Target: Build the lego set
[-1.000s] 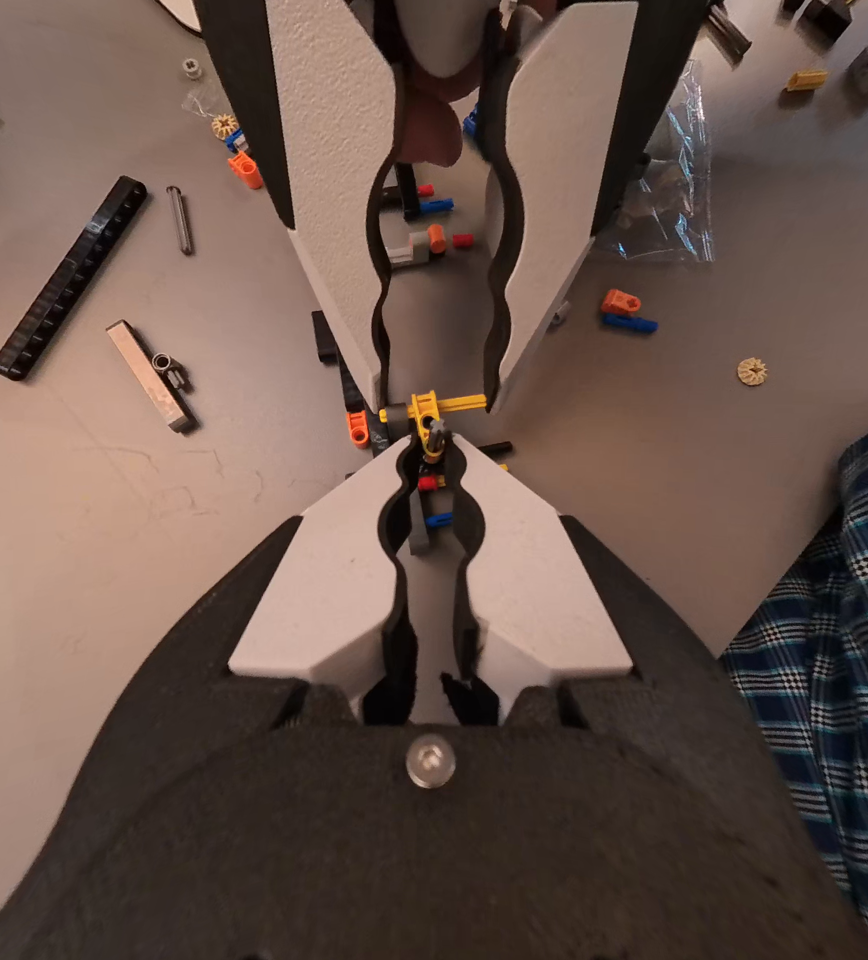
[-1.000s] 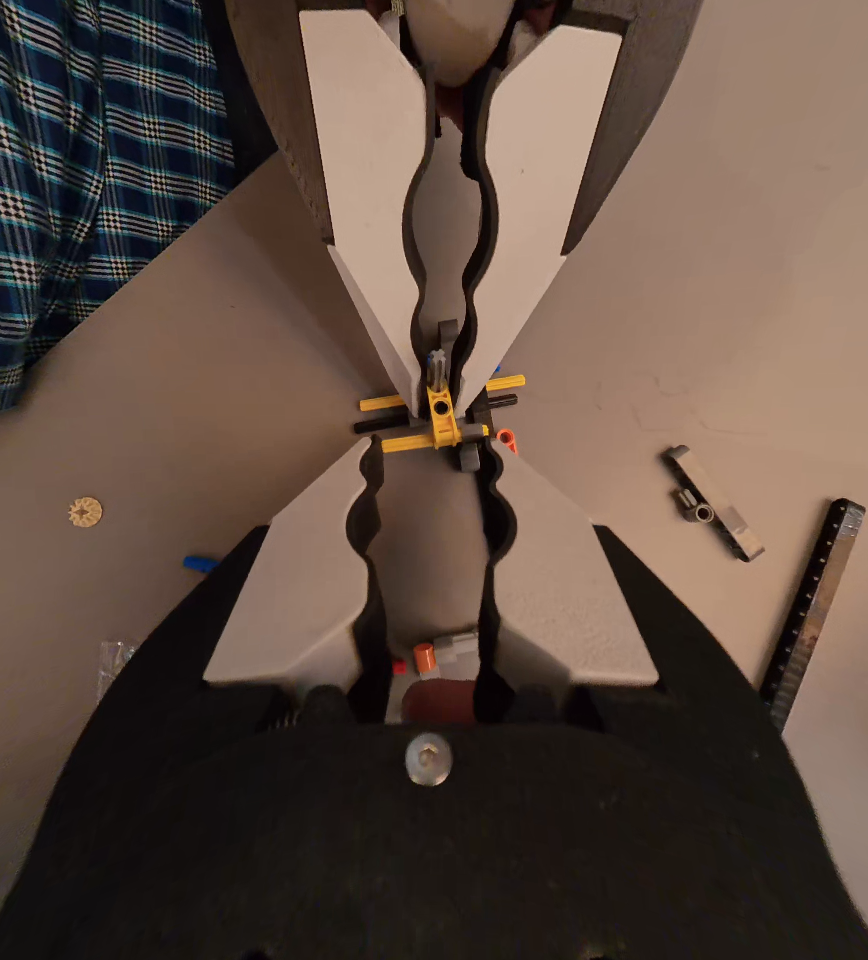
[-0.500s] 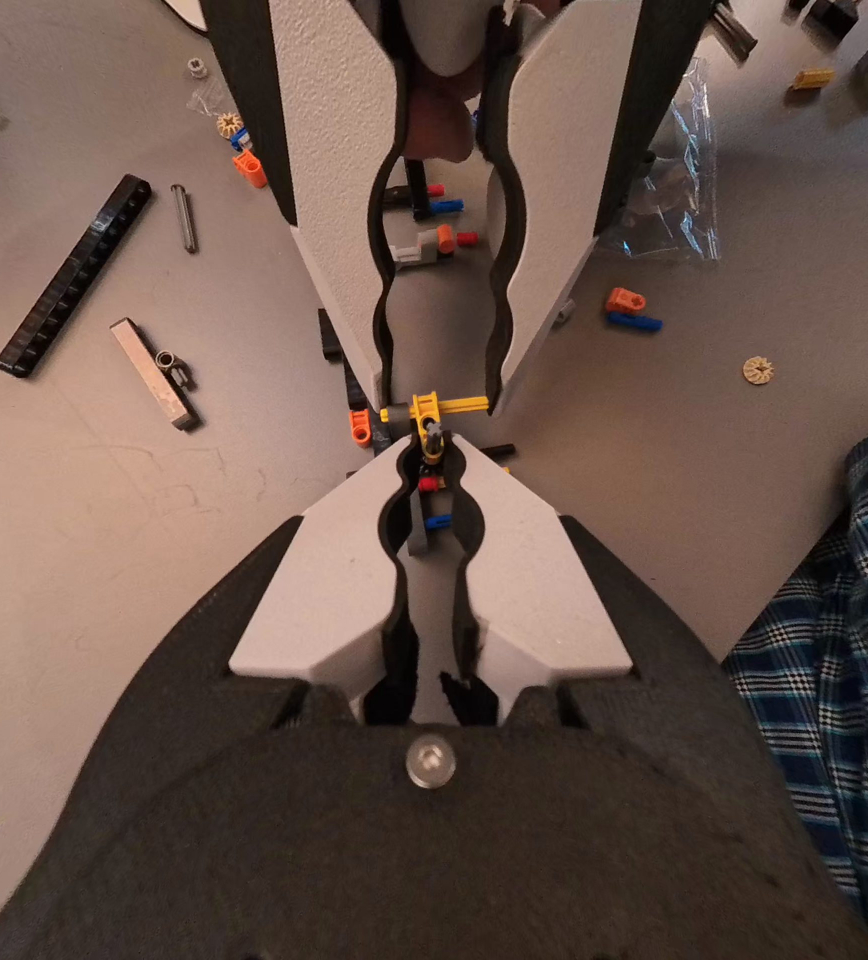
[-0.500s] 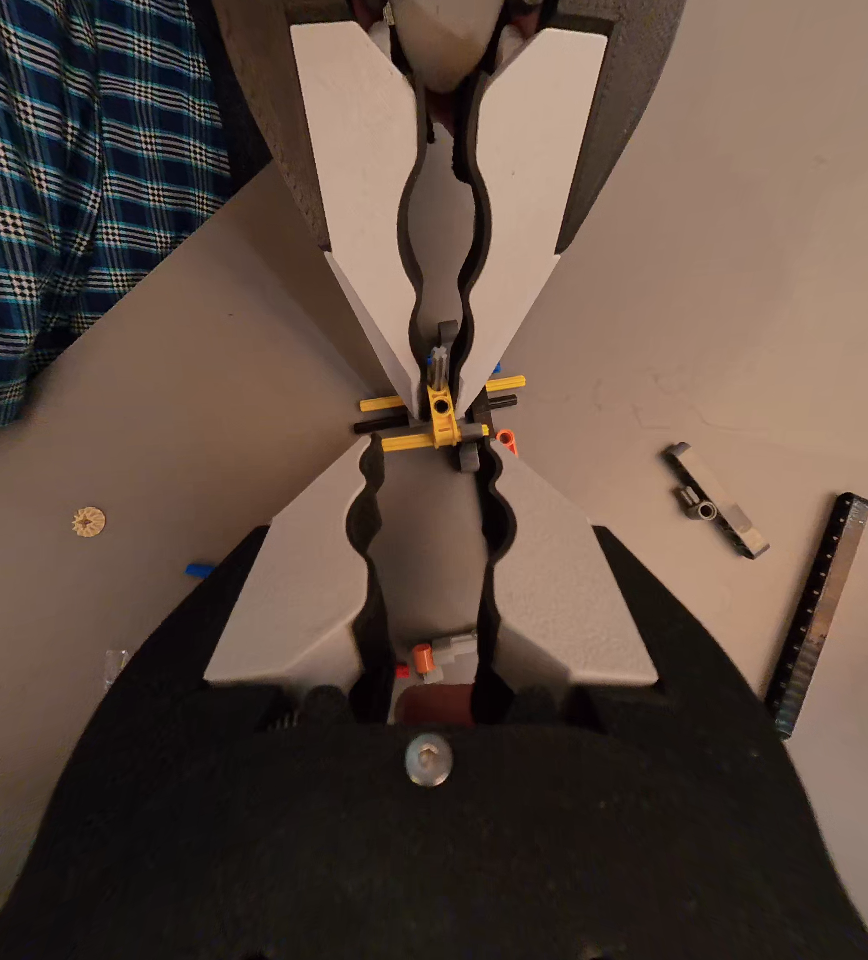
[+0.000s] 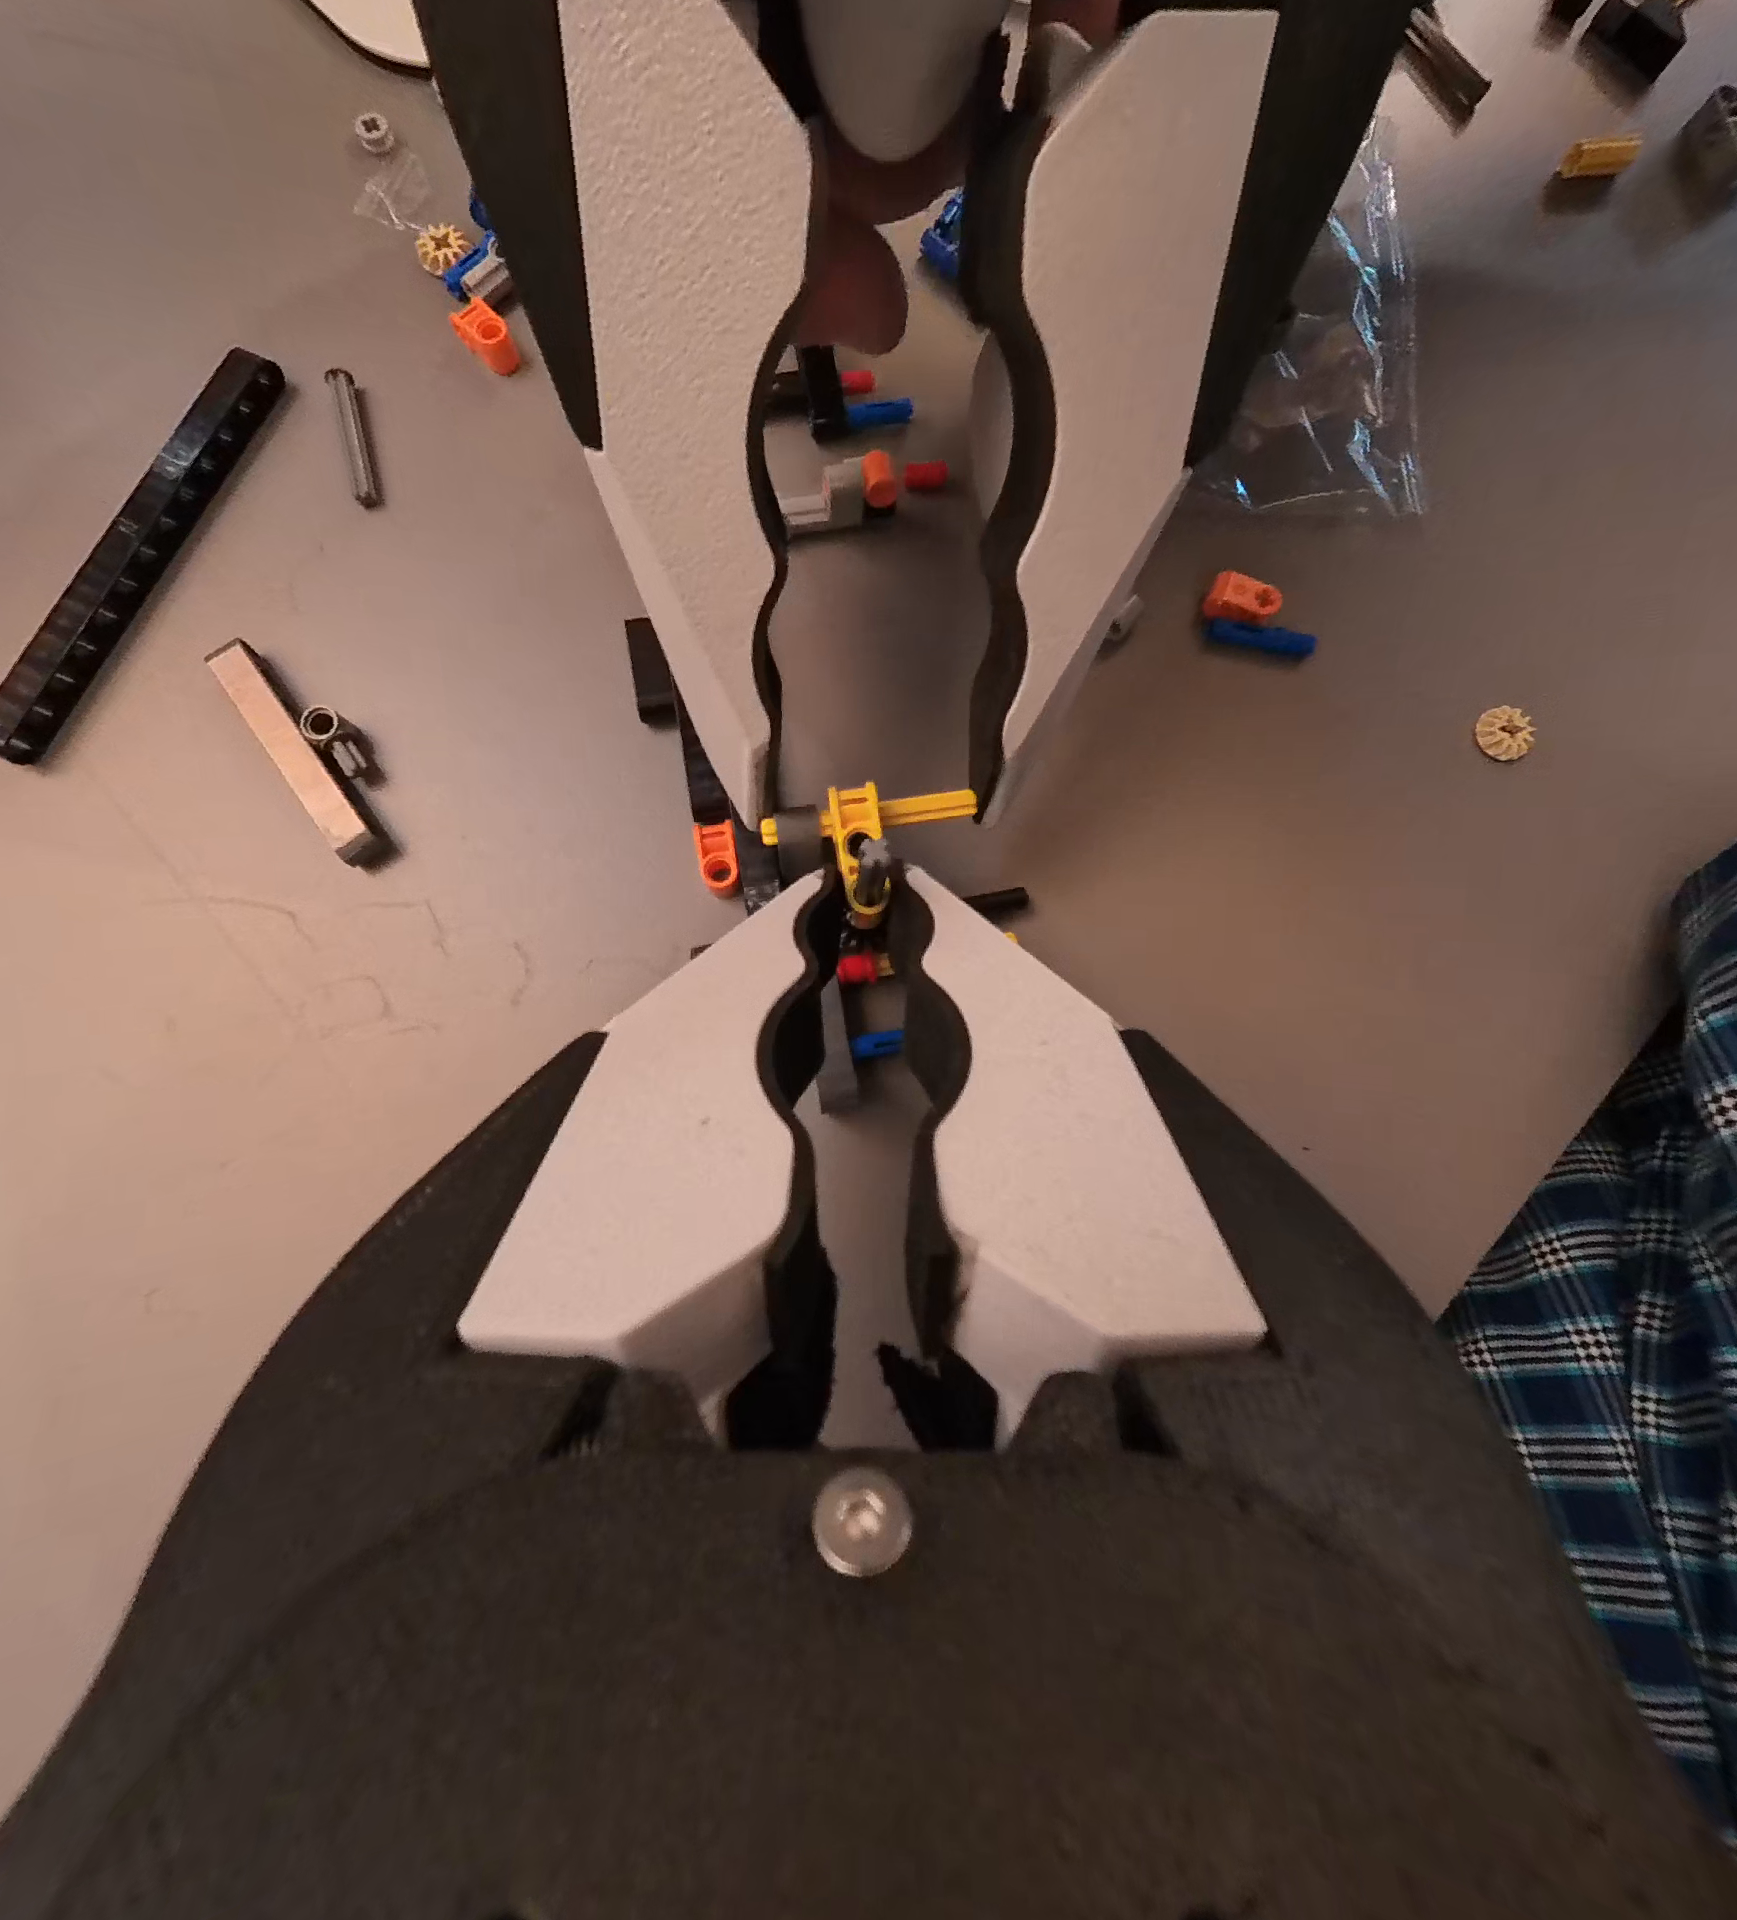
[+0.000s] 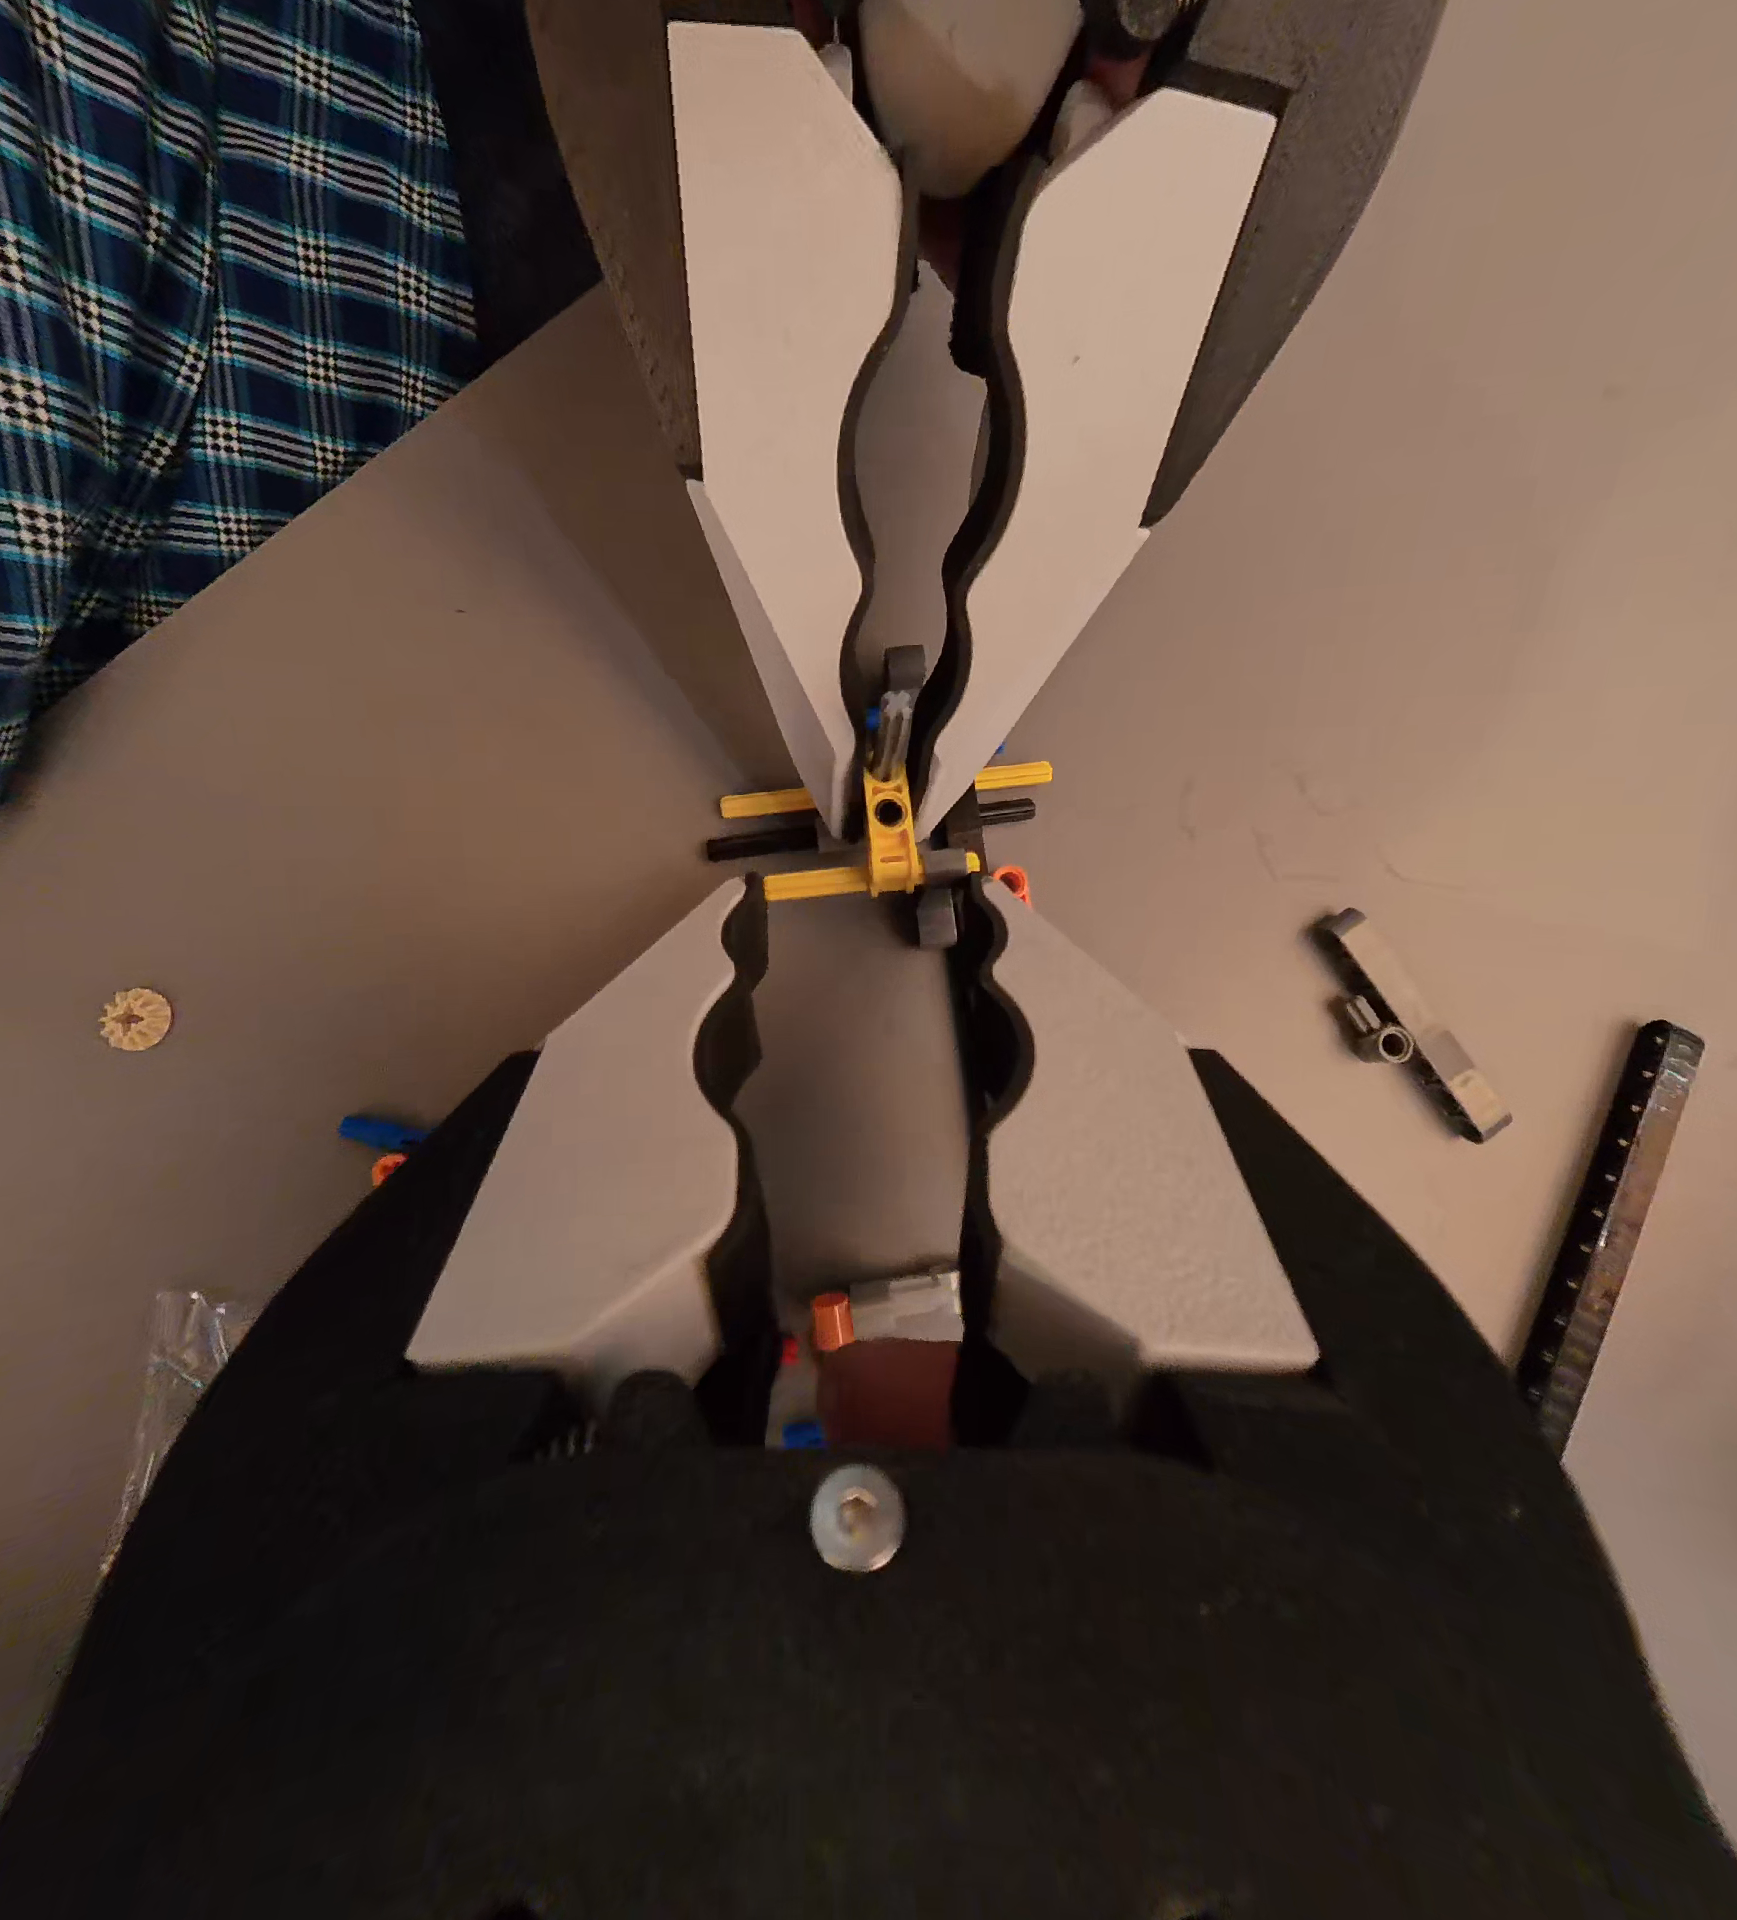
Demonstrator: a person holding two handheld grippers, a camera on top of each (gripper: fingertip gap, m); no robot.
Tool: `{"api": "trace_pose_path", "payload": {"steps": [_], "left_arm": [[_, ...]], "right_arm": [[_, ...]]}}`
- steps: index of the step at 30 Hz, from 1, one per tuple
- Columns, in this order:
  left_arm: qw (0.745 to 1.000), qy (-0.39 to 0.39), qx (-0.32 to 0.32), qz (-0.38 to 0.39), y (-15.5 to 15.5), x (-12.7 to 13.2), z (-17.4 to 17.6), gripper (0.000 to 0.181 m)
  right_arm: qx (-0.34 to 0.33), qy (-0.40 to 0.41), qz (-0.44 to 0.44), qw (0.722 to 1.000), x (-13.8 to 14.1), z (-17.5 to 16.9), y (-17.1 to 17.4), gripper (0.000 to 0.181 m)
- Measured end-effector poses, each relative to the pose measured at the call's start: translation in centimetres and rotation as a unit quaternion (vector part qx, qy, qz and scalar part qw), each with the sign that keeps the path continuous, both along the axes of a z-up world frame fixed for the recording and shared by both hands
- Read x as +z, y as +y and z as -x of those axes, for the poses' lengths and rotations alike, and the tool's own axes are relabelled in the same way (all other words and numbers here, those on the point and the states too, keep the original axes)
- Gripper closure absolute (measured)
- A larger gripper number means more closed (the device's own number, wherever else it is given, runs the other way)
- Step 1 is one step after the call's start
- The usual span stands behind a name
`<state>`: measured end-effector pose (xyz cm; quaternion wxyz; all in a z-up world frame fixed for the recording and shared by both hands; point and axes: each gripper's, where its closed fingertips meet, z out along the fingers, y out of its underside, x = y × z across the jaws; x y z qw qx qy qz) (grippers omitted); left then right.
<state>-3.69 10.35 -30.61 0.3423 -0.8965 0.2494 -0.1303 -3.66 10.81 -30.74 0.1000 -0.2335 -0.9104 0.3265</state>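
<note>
- The left gripper (image 5: 869,883) was nearly closed, its jaws pinching the small lego assembly (image 5: 859,935) just behind the yellow connector (image 5: 856,821); a grey beam with red and blue pins hung back between its fingers.
- The right gripper (image 6: 869,904) faced it tip to tip with its jaws a moderate way apart, spanning the yellow axle (image 6: 812,884) that ran crosswise through the connector. One fingertip lay against the grey bush (image 6: 937,914) at one end and the other stood at the free end; whether it was actually pressing I could not tell.
- The assembly was held up between the two grippers, above the grey table (image 5: 220,1039), with a second yellow axle and a black axle (image 6: 760,844) also crossing it.
- The step in hand seemed to be seating the axle and bush in the connector, early in the build.
- The next move would likely call for a squeeze along the axle while the left grip held firm, with care that the thin axle did not skew or slip.
- Farther out lay loose parts: a long black beam (image 5: 126,561), a shorter grey-faced beam (image 5: 287,753), a thin grey axle (image 5: 355,436), an orange connector (image 5: 1243,597) touching a blue pin (image 5: 1259,639), a tan gear (image 5: 1503,732) and a clear plastic bag (image 5: 1342,395).
- Plaid fabric (image 5: 1674,1299) showed at the table's edge.
</note>
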Motion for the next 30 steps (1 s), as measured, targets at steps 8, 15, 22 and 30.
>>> {"api": "trace_pose_path", "payload": {"steps": [8,15,22,30], "left_arm": [[1.0,-0.007,0.001,0.001,0.01,-0.03,-0.03,0.176],[1.0,-0.007,0.003,0.0,0.04,-0.1,0.0,0.176],[1.0,-0.004,0.005,0.0,0.08,-0.22,0.04,0.176],[1.0,-0.002,0.0,0.0,0.13,-0.28,0.08,0.176]], "right_arm": [[0.006,-0.007,-0.003,1.0,0.03,-0.06,-0.05,0.147],[-0.001,-0.014,-0.003,1.0,0.06,-0.07,-0.1,0.147],[-0.004,-0.015,-0.01,1.0,0.07,-0.09,-0.16,0.148],[-0.017,-0.013,-0.008,1.0,0.1,-0.1,-0.24,0.148]]}}
